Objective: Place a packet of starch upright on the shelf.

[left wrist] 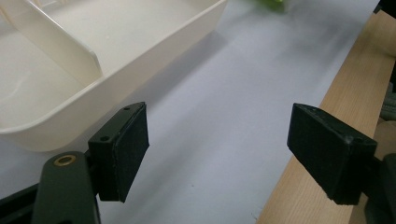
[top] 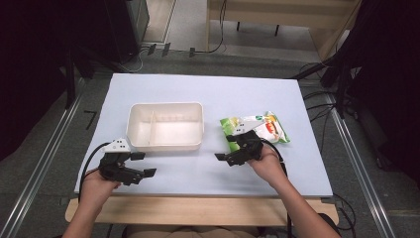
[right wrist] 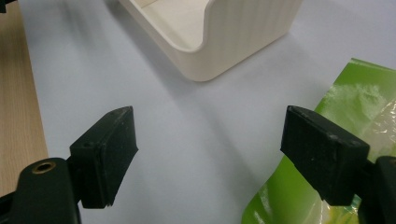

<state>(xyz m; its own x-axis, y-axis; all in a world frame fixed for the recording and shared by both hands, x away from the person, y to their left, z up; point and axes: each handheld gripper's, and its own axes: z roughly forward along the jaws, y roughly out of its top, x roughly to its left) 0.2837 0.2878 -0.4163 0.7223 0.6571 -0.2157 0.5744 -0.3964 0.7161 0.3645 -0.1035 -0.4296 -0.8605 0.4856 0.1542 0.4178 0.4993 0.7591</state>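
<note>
Bright overhead light, soft shadows (close views slightly blurred).

Divided tray [top: 165, 126] sitting on the desk [top: 208, 94], left of centre, partition [top: 152, 128] splitting it into a narrow left and a wide right compartment. Snack bag [top: 257, 127] lying right of the tray, toward the right edge. Left tongs [top: 140, 164] hovering near the front-left corner, just before the tray. Right tongs [top: 225, 150] hanging over the bag's front-left corner, between bag and tray.

cream tray [top: 166, 144], green, perhaps orange-printed packet [top: 257, 126]
</note>
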